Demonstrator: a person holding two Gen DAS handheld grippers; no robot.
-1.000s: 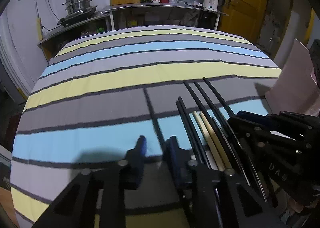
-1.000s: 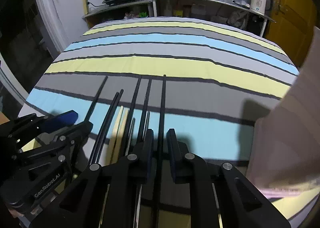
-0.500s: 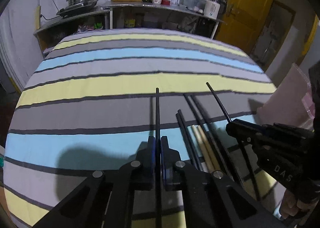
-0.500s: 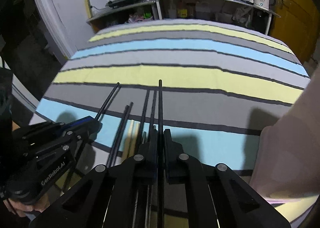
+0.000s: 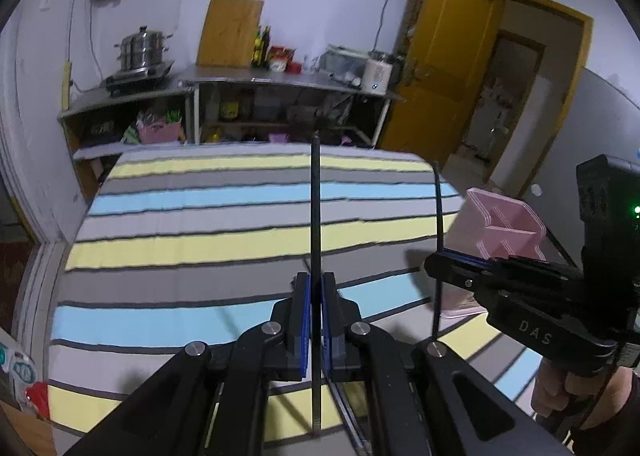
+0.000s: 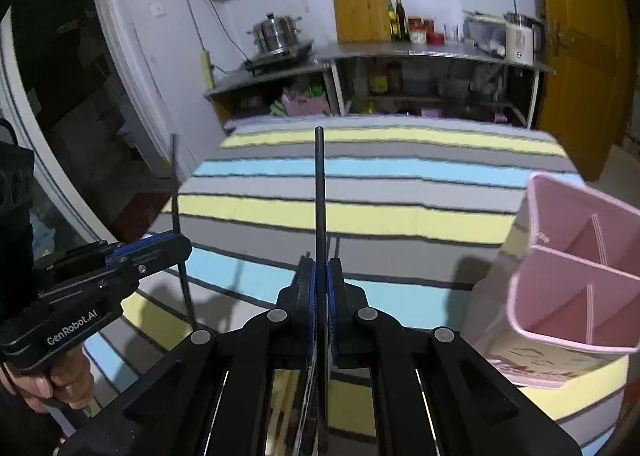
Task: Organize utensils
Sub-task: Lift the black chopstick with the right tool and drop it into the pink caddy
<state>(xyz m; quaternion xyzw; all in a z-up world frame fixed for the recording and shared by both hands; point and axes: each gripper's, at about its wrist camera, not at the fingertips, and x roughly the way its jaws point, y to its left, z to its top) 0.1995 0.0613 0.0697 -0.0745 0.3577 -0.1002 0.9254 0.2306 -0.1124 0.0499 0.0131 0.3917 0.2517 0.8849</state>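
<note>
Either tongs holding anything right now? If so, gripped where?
Each holds one black chopstick: left tongs on its chopstick, right tongs on its chopstick, both pinched partway along the shaft.

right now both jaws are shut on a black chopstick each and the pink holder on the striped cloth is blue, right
Not quite: the holder is pink, not blue, as the right wrist view shows. The rest holds: the left gripper is shut on a black chopstick, the right gripper on another black chopstick, above the striped cloth.
</note>
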